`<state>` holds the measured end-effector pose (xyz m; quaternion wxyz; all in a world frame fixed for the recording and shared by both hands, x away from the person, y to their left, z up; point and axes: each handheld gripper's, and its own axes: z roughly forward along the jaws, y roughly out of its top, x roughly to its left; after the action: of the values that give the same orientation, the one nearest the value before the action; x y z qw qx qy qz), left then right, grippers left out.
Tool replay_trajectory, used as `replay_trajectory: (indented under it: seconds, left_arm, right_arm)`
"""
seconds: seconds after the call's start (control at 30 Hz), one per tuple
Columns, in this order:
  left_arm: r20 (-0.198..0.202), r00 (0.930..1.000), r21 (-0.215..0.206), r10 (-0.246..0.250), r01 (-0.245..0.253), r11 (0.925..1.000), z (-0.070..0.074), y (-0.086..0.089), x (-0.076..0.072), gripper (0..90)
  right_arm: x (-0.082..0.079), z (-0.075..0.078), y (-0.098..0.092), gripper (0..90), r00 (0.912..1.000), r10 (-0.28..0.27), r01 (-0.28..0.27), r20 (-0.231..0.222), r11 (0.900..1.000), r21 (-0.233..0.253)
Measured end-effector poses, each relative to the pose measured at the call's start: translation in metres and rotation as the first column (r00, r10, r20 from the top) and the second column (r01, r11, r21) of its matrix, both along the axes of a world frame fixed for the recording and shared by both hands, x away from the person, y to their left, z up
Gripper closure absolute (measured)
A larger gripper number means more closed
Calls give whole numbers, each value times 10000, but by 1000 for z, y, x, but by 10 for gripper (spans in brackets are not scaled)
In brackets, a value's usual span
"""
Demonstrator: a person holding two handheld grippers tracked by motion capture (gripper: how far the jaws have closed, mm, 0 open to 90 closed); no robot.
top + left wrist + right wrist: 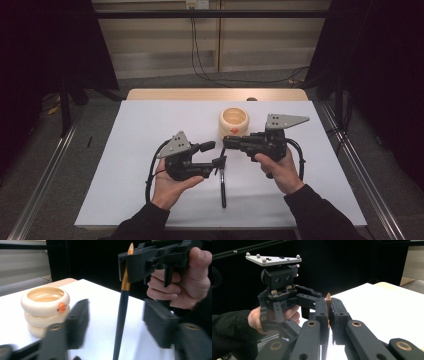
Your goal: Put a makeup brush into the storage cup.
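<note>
right gripper: the black two-jaw right gripper (226, 144), held in the person's right hand (278, 167), has its jaws pressed together on the gold upper end of the brush; in the right gripper view the jaws (328, 315) pinch it just under its pointed tip.

brush: a slim dark-handled paintbrush with a gold ferrule and an orange-tan pointed tip (121, 307) stands nearly upright, tip up, its top caught in the right gripper; in the high view the dark handle (222, 187) runs down toward the person over the white sheet.

left gripper: the black left gripper (218, 154), in the person's left hand (169, 185), has its jaws spread wide apart; in the left gripper view (116, 322) the brush handle stands between them and i can't see either jaw touching it.

holder: a cream ribbed round pot with a small orange knob on its side (234, 122) sits on the sheet just beyond the two grippers, upright, mouth open.

table: a white sheet (140, 150) covers a pale wooden tabletop; both grippers meet near its middle.
</note>
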<state>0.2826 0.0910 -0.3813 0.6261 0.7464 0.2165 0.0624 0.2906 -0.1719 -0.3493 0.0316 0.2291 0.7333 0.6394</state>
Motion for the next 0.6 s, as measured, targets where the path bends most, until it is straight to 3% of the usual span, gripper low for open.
replay_trajectory:
  seconds: [0.17,0.27,0.37,0.4,0.47,0.53,0.6]
  left_arm:
    - [-40,9982,286,597,-596,9978,1,3,2,125]
    - [143,9965,415,820,-826,9957,1,5,1,67]
    - [210,9966,134,802,-805,9967,1,7,0,41]
    - [267,9950,291,965,-973,9948,3,8,-1,35]
    - [274,9955,135,908,-912,9957,3,10,0,30]
    - [367,9945,388,979,-994,9943,3,13,-1,18]
    - [398,9934,317,1073,-1086,9936,3,14,-3,16]
  right_arm:
    - [0,0,1,847,10000,50,-50,52,10000,-31]
    - [0,2,0,847,9999,-24,24,113,10000,-28]
    - [0,2,0,847,9999,-50,50,117,10000,-6]
    - [0,2,0,847,9999,-48,48,125,10000,-18]
    - [-1,2,0,847,9999,-38,38,126,10000,-26]
    - [-1,2,0,847,9999,-39,39,140,10000,-44]
    - [-2,3,0,847,9999,-39,40,159,10000,-52]
